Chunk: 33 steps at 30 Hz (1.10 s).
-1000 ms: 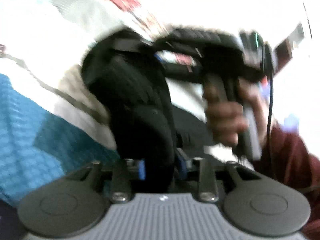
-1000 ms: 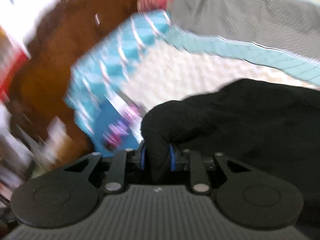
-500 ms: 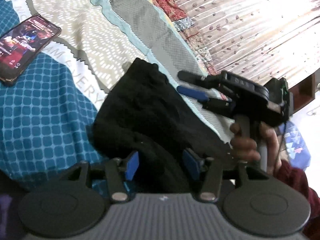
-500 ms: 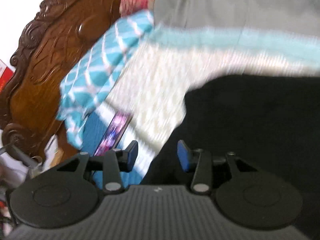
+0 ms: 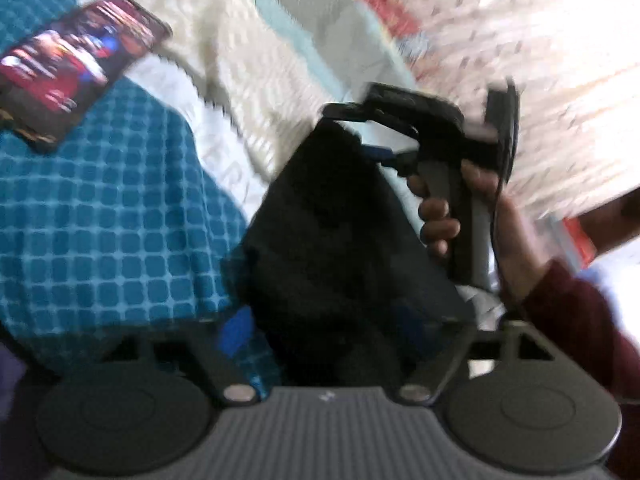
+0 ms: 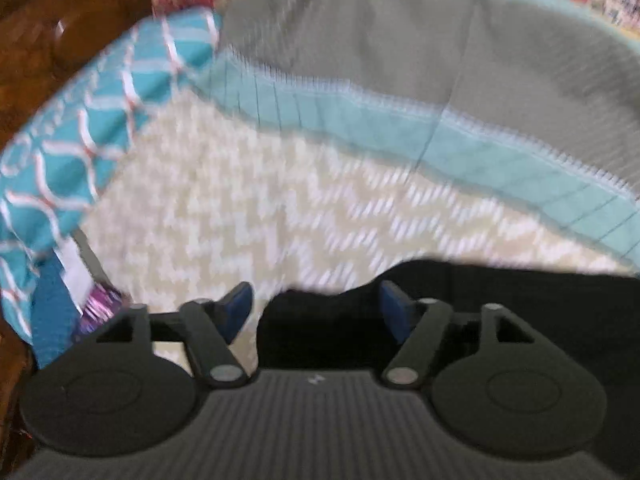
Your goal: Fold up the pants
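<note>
The black pants (image 5: pixel 340 240) lie bunched on the patterned bedspread (image 5: pixel 120 220). My left gripper (image 5: pixel 324 326) is open, its blue pads wide apart on either side of the near end of the pants. My right gripper (image 6: pixel 318 312) is open too, with the pants' edge (image 6: pixel 520 300) between and to the right of its pads. In the left wrist view the right gripper (image 5: pixel 384 136) shows at the far end of the pants, held by a hand in a maroon sleeve.
A phone (image 5: pixel 76 68) with a lit screen lies on the bedspread at the upper left. A teal patterned pillow (image 6: pixel 80 132) and a carved wooden headboard (image 6: pixel 52 28) stand at the left. A curtain (image 5: pixel 540 60) hangs behind.
Both grippers were shut on the pants a second ago and have opened, then opened wider. The pants now lie on the bed. Both views are blurred by motion.
</note>
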Motion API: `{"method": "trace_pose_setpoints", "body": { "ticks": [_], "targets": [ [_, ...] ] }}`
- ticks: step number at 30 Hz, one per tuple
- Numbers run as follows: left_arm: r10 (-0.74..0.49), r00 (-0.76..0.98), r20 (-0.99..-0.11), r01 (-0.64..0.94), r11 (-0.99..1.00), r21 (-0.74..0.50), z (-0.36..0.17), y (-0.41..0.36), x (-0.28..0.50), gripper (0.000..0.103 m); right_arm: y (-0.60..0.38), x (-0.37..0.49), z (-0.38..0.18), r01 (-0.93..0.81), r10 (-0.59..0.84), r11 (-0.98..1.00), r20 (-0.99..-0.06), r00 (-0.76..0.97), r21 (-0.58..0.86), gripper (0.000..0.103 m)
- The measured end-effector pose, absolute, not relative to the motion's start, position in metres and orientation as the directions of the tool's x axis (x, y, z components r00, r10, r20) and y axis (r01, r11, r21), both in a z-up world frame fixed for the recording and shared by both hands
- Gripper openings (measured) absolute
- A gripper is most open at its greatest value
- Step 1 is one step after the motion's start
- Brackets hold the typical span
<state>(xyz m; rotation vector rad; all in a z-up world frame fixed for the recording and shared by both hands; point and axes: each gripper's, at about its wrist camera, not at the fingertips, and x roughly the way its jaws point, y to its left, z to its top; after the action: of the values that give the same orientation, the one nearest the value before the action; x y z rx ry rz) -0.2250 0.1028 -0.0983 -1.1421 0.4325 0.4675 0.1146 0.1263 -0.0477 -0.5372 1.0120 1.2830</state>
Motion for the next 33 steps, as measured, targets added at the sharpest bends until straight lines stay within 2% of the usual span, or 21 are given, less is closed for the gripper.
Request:
{"method": "trace_pose_setpoints", "body": {
  "ticks": [1,2,3,4,5,6,7,10,12,14,16,17,18,21,23,25,28,31,33],
  "targets": [
    [0.124,0.803,-0.583,-0.583,0.372,-0.723,-0.101,0.101,-0.215,0.028,0.125,0.108,-0.058,-0.961,0.509,0.241,-0.861,0.010,0.132,0.054],
    [0.115,0.791,-0.601,-0.592,0.395,-0.703,-0.104,0.099,-0.210,0.022,0.118,0.105,-0.061,-0.971,0.534,0.216,-0.845,0.033,0.099,0.053],
    [0.122,0.793,-0.597,-0.588,0.414,-0.695,-0.103,0.096,-0.209,0.020,0.111,0.106,-0.060,-0.973,0.557,0.210,-0.830,0.036,0.098,0.044],
    [0.125,0.804,-0.581,-0.571,0.434,-0.697,-0.099,0.093,-0.211,0.017,0.105,0.112,-0.056,-0.965,0.567,0.235,-0.823,0.041,0.114,0.028],
    [0.134,0.816,-0.562,-0.555,0.453,-0.697,-0.093,0.090,-0.215,0.017,0.100,0.121,-0.049,-0.952,0.581,0.258,-0.813,0.019,0.162,0.023],
    [0.154,0.829,-0.538,-0.539,0.478,-0.694,-0.084,0.087,-0.220,0.017,0.090,0.132,-0.037,-0.928,0.635,0.259,-0.771,-0.046,0.268,0.019],
    [0.196,0.845,-0.497,-0.519,0.527,-0.674,-0.070,0.080,-0.229,0.016,0.081,0.140,-0.022,-0.903,0.706,0.229,-0.701,-0.104,0.364,0.019],
    [0.329,0.847,-0.418,-0.524,0.652,-0.548,-0.035,0.056,-0.248,0.016,0.061,0.152,0.012,-0.848,0.848,0.057,-0.474,-0.238,0.528,0.019],
    [0.376,0.833,-0.407,-0.547,0.674,-0.497,-0.028,0.049,-0.250,0.016,0.061,0.154,0.015,-0.804,0.876,-0.006,-0.384,-0.290,0.595,0.021],
    [0.395,0.784,-0.480,-0.609,0.640,-0.469,-0.041,0.055,-0.243,0.017,0.075,0.145,-0.003,-0.809,0.861,0.042,-0.433,-0.268,0.586,0.027],
    [0.377,0.718,-0.585,-0.679,0.564,-0.470,-0.068,0.069,-0.232,0.017,0.099,0.125,-0.040,-0.876,0.783,0.164,-0.600,-0.164,0.454,0.049],
    [0.339,0.666,-0.664,-0.723,0.513,-0.463,-0.088,0.078,-0.224,0.019,0.109,0.119,-0.056,-0.897,0.719,0.221,-0.685,-0.115,0.383,0.051],
    [0.311,0.635,-0.707,-0.747,0.480,-0.460,-0.102,0.083,-0.219,0.020,0.113,0.111,-0.074,-0.915,0.669,0.246,-0.739,-0.080,0.321,0.051],
    [0.325,0.680,-0.658,-0.716,0.491,-0.497,-0.090,0.077,-0.229,0.027,0.097,0.103,-0.055,-0.921,0.730,0.204,-0.678,-0.084,0.333,0.060],
    [0.324,0.699,-0.637,-0.700,0.492,-0.518,-0.083,0.077,-0.241,0.039,0.083,0.105,-0.032,-0.915,0.767,0.150,-0.629,-0.131,0.374,0.060],
    [0.329,0.727,-0.602,-0.677,0.484,-0.554,-0.074,0.077,-0.258,0.039,0.058,0.107,-0.007,-0.920,0.806,0.097,-0.572,-0.152,0.381,0.060],
    [0.405,0.737,-0.541,-0.675,0.461,-0.576,-0.054,0.077,-0.280,0.039,0.015,0.110,0.008,-0.918,0.823,0.053,-0.539,-0.182,0.393,0.059],
    [0.437,0.752,-0.493,-0.658,0.455,-0.600,-0.041,0.079,-0.287,0.037,-0.012,0.111,-0.006,-0.900,0.807,0.070,-0.554,-0.202,0.430,0.058],
    [0.431,0.751,-0.500,-0.660,0.480,-0.578,-0.036,0.086,-0.270,0.037,-0.021,0.107,-0.025,-0.892,0.774,0.116,-0.603,-0.195,0.437,0.058]
  ]
}}
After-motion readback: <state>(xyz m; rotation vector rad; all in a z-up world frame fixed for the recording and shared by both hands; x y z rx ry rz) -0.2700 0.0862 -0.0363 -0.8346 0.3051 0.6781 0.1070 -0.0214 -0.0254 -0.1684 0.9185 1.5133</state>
